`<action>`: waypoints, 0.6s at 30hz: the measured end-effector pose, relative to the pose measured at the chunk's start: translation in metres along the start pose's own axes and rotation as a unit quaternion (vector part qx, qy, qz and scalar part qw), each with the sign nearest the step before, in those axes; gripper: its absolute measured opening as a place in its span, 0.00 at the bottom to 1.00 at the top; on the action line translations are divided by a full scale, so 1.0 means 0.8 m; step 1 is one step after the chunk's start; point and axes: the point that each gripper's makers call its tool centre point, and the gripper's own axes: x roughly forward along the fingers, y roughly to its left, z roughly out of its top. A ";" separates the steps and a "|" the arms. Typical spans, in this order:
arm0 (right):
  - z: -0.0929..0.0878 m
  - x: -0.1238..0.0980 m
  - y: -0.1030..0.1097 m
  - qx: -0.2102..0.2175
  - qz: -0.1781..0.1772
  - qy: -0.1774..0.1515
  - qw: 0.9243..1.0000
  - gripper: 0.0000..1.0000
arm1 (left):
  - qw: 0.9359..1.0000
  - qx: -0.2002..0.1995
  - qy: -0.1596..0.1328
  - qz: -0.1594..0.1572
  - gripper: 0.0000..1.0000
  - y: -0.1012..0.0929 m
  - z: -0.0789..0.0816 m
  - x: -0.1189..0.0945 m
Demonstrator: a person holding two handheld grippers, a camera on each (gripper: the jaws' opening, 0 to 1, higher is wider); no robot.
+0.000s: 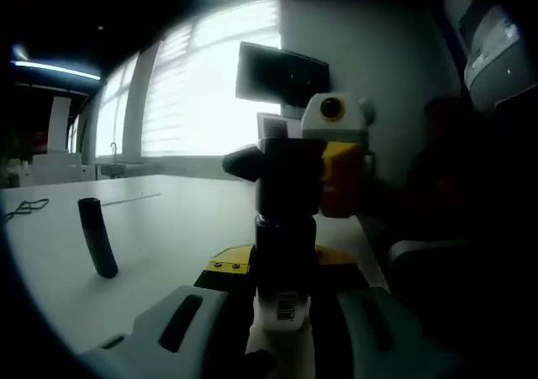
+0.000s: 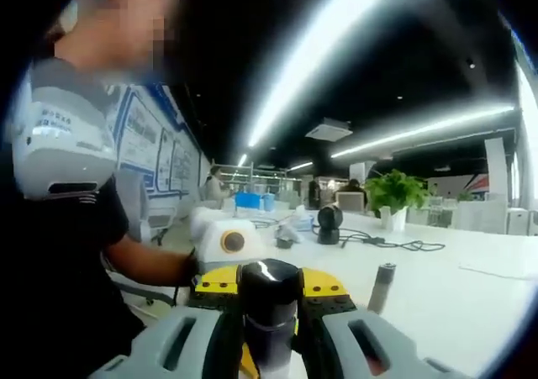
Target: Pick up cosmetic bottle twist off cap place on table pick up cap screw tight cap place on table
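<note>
The left gripper [image 1: 282, 324] clamps the cosmetic bottle's [image 1: 284, 253] base above the table [image 1: 168, 228]; the right gripper [image 2: 269, 333] pinches its cap [image 2: 269, 285]. Twisting goes best with the body held steady and the axes aligned.

My left gripper view is dim and backlit: blown-out windows [image 1: 197, 85] at eleven o'clock silhouette everything near. My right gripper view streaks ceiling lights [image 2: 336, 51] at one o'clock; edges bend, blur.

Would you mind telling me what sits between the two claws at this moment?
The cosmetic bottle sits between them: in the left gripper view the left claw holds its base, and the right claw grips its dark cap.
</note>
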 end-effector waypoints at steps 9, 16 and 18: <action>-0.001 0.002 0.003 0.030 0.078 -0.011 0.996 0.18 | 1.000 -0.002 0.000 -0.001 0.14 0.001 0.000 0.000; -0.001 0.003 0.005 0.036 0.127 -0.025 0.991 0.18 | 1.000 -0.002 0.000 -0.002 0.14 0.000 0.000 0.001; -0.001 0.004 0.007 0.033 0.136 -0.024 0.990 0.18 | 1.000 -0.002 0.000 -0.002 0.14 0.000 0.000 0.001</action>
